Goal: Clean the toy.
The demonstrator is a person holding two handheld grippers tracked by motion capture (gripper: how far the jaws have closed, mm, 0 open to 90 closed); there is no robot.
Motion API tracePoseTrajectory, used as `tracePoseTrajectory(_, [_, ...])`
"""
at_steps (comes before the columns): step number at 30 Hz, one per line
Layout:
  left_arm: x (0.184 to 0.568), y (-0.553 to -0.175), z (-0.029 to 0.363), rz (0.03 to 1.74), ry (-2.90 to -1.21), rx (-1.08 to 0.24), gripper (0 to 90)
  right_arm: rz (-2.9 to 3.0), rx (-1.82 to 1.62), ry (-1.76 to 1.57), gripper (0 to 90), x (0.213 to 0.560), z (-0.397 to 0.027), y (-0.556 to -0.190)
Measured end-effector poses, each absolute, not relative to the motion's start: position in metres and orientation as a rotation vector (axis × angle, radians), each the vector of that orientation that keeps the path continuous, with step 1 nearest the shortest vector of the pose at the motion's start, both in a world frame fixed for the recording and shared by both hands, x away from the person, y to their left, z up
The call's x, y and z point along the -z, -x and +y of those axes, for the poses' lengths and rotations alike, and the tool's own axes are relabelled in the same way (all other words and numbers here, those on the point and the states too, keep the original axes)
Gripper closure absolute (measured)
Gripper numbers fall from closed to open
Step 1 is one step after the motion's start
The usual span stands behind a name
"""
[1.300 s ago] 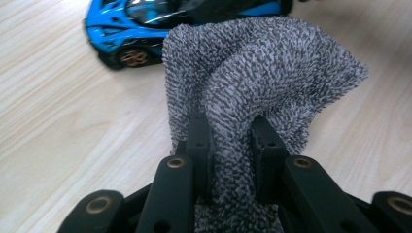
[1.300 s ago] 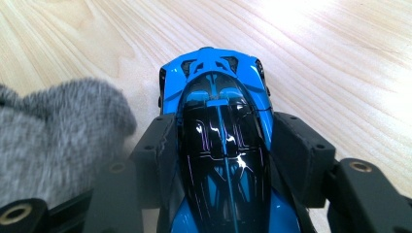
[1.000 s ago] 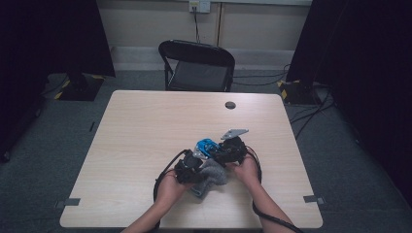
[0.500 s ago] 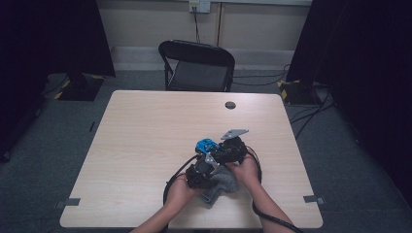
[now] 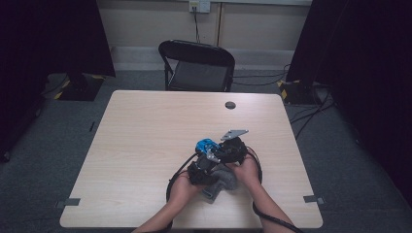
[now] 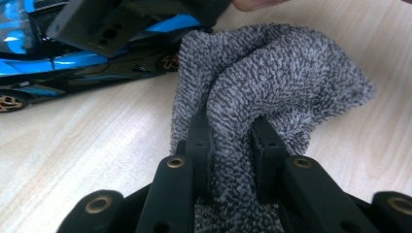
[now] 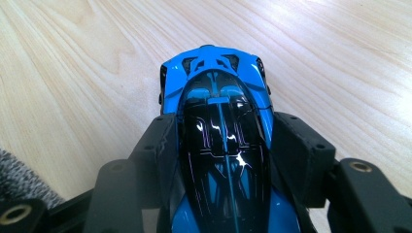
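Since a second ago, my left claw [image 5: 200, 171] has slid with its grey cloth [image 6: 272, 82] a little rightward and toward me across the bench [image 5: 145, 131], ending close against my right hand. Its jaws are pinched tight on a fold of that fuzzy cloth. My right claw [image 7: 226, 145] has kept still, clamped on both sides of the blue and black toy car [image 7: 221, 126], which sits low over the bench near my edge, just beside the cloth. With the cloth touching the car's side, I judge that I am wiping the car.
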State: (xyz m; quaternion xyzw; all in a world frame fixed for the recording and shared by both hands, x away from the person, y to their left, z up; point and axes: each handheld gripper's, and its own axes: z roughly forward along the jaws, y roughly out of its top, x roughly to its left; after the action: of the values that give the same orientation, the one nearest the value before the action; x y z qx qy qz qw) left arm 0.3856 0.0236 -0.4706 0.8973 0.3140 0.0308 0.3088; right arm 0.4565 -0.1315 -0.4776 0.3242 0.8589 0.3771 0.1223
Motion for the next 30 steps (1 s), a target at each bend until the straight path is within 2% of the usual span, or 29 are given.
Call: tracePoseTrajectory(30, [0.467,-0.399,0.048,0.921,-2.366,-0.162,73.8,2.505,-1.111,-0.926,43.3,0.478,-0.133,-0.456])
